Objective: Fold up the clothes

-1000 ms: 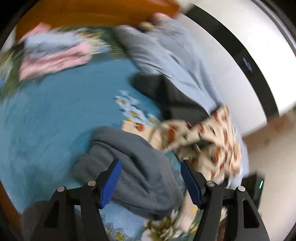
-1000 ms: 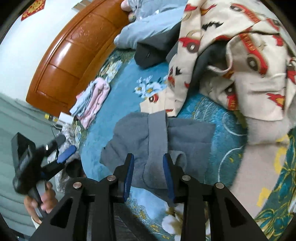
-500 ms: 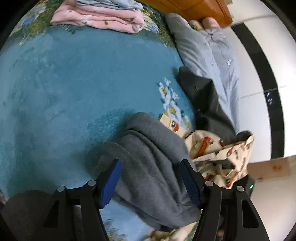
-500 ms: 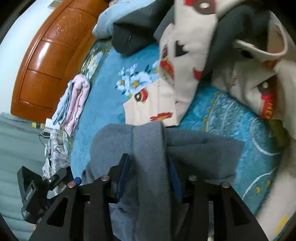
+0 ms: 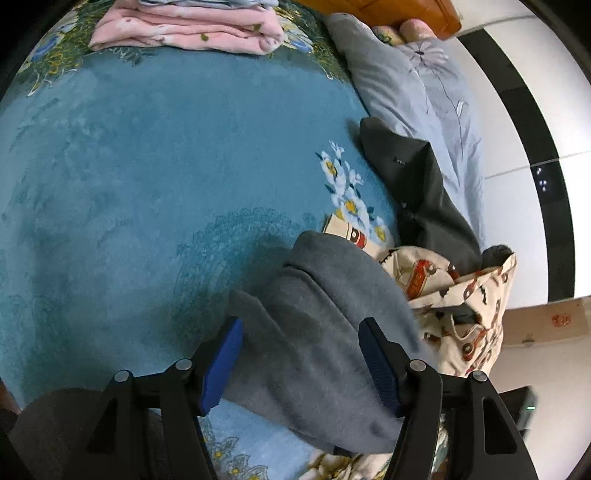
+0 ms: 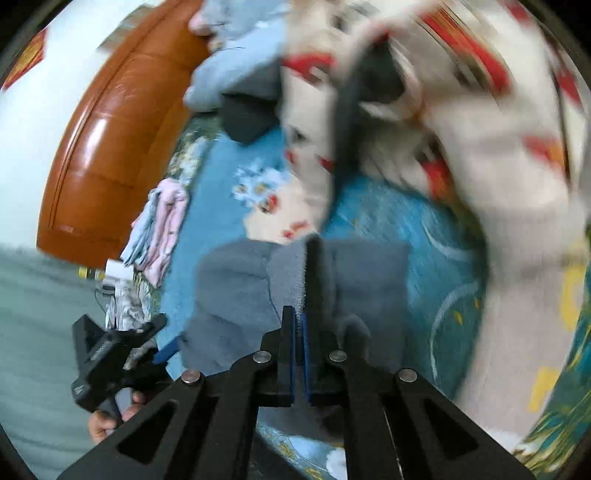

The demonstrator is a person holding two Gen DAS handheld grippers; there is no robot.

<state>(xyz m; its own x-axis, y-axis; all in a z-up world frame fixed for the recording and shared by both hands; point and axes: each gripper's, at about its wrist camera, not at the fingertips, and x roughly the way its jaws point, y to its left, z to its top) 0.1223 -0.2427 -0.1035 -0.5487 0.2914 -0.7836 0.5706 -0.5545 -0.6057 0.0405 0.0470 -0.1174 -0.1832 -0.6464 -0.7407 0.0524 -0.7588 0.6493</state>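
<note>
Right now the grey garment [image 5: 325, 332] is lying bunched on the blue floral bedspread [image 5: 147, 177], and the left gripper [image 5: 299, 354] is hovering over its near end with its blue-padded fingers [image 5: 223, 363] spread wide, one on each side of the cloth and not pressing it. In the right wrist view the same grey garment [image 6: 236, 302] is showing as a flat folded shape with a raised ridge running up its middle. The right gripper [image 6: 298, 332] is sitting with its fingers drawn almost together, and that ridge appears to be lying between them, so it looks to be pinching the fold, though motion blur is making the contact hard to confirm.

Just beyond the grey garment, a cream garment with red cars [image 5: 465, 306] is lying heaped and touching its far edge; in the right wrist view it is filling the upper right as a blur [image 6: 480, 129]. A dark grey garment [image 5: 417, 184] is lying further back beside a pale blue pillow [image 5: 406, 85]. Folded pink clothes [image 5: 184, 29] are resting well apart at the far side of the bedspread, near a polished wooden headboard [image 6: 103, 147]. At the lower left of the right wrist view, a hand [image 6: 107, 421] is gripping the handle of the left gripper.
</note>
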